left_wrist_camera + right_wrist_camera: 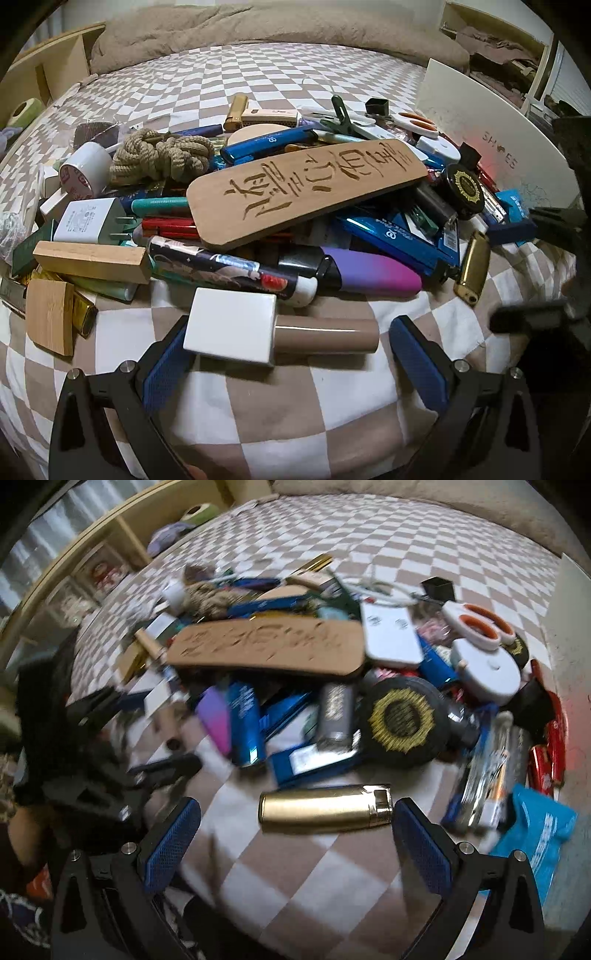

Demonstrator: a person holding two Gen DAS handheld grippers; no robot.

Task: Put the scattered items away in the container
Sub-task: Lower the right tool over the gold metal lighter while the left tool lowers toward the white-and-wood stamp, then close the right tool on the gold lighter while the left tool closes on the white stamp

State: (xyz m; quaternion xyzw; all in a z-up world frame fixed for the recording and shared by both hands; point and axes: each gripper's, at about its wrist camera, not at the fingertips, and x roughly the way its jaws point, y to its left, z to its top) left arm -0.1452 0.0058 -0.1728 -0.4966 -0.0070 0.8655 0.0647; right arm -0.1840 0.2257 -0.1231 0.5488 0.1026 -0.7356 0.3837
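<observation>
A heap of small items lies on a checkered bedsheet [280, 402]. In the left wrist view my left gripper [286, 349] is open, and a white-capped tan tube [273, 330] lies crosswise between its blue pads. Behind it are a purple-pink case [373, 271], a carved wooden plaque [306, 184] and a rope bundle [162, 155]. The white container [495, 147] marked SHOES stands at the right. In the right wrist view my right gripper [295, 834] is open, with a gold lighter [325, 808] lying between its fingertips. The view is blurred.
A beige blanket [258, 26] is bunched at the bed's far side. A wooden shelf [48, 66] stands at the left. My right gripper's dark body [543, 314] shows at the left view's right edge. White scissors with orange handles [476, 624] lie near the container wall [569, 635].
</observation>
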